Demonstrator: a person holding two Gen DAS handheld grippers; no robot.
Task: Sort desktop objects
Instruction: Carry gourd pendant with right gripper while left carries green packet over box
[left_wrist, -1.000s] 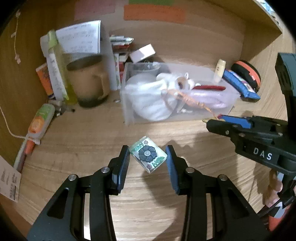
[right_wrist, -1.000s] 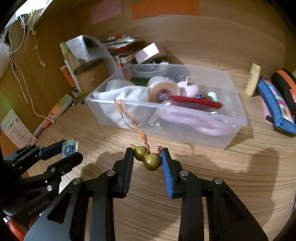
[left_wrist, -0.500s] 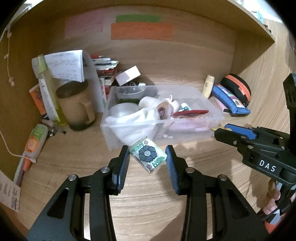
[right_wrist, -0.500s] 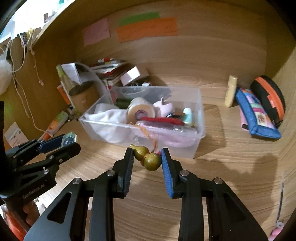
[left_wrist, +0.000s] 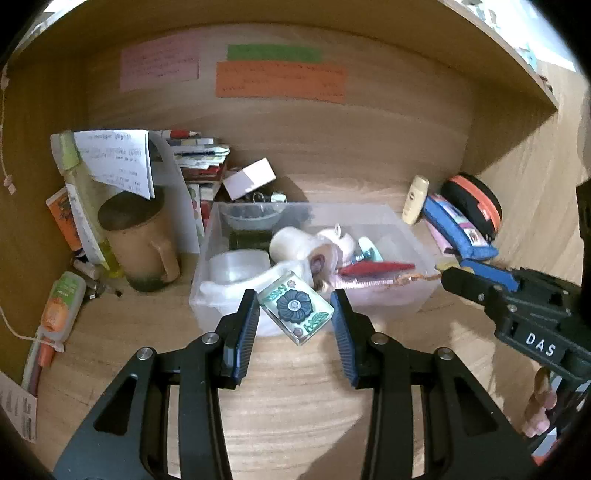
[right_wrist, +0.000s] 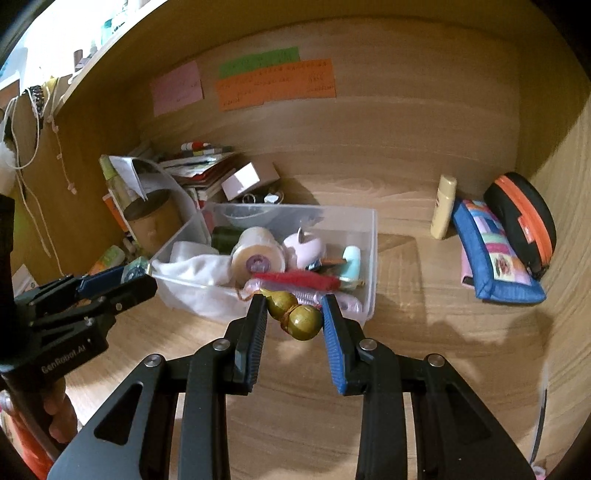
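My left gripper (left_wrist: 294, 318) is shut on a clear tile with a blue flower (left_wrist: 293, 306), held above the front wall of the clear plastic bin (left_wrist: 236, 325). My right gripper (right_wrist: 294, 318) is shut on an olive gourd charm (right_wrist: 295, 314) whose orange cord (left_wrist: 410, 278) trails into the bin (right_wrist: 371, 258). The bin holds a tape roll (right_wrist: 258, 258), white cloth, a pink pig and a red item. Each gripper shows in the other's view: the right one (left_wrist: 448, 271) and the left one (right_wrist: 144, 275).
A brown mug (left_wrist: 142, 247), papers and books stand at the back left. A hand-sanitiser bottle (left_wrist: 61, 308) lies at the left. A cream tube (right_wrist: 443, 212), a blue pouch (right_wrist: 491, 254) and a black-orange case (right_wrist: 524, 218) sit at the right. Wooden walls enclose the desk.
Both grippers have risen and tilted up with their objects; the bin now sits lower and farther in both views, and the wall notes have come into sight.
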